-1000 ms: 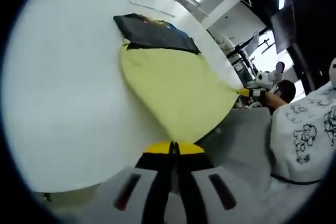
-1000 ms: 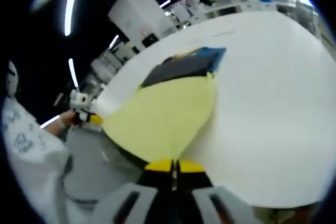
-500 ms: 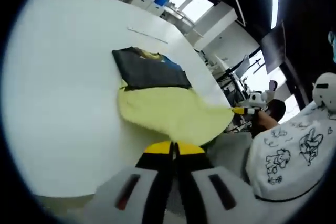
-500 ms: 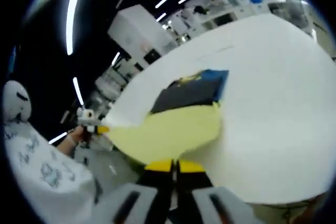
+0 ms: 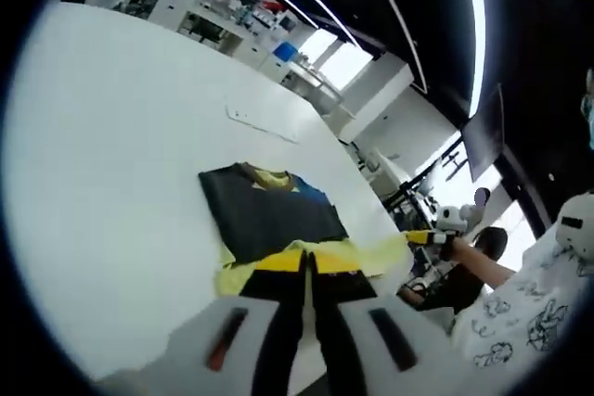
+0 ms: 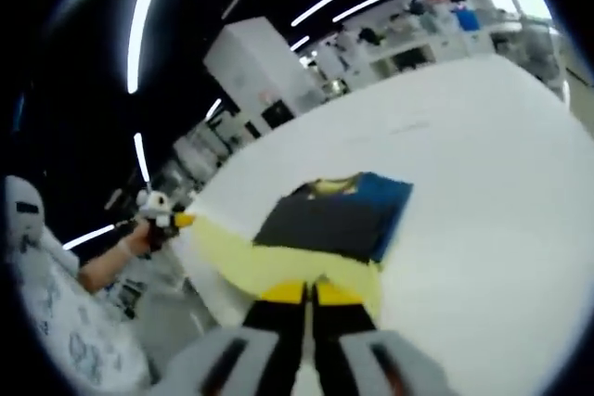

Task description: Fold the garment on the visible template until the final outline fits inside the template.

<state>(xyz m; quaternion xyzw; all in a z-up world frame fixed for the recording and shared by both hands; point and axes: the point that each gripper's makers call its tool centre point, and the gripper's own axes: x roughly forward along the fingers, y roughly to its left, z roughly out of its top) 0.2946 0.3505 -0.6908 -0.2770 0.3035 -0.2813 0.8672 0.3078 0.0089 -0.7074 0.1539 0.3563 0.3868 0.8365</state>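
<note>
Here, both grippers (image 5: 307, 261) (image 6: 309, 292) clamped on the yellow garment (image 6: 278, 266), atop dark template (image 5: 269, 220).

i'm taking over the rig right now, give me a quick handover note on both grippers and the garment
Left hand-held gripper: shut on the yellow garment's near edge.
Right hand-held gripper: shut on the same edge at the other corner; it also shows in the left gripper view.
The garment lies on the white table; its far part sits under a dark rectangular template with a blue corner.
Done: the near edge is gripped at both corners and lifted toward the template.
Left: lay the fold over, release, then probably fold further until the outline fits inside the template.
</note>
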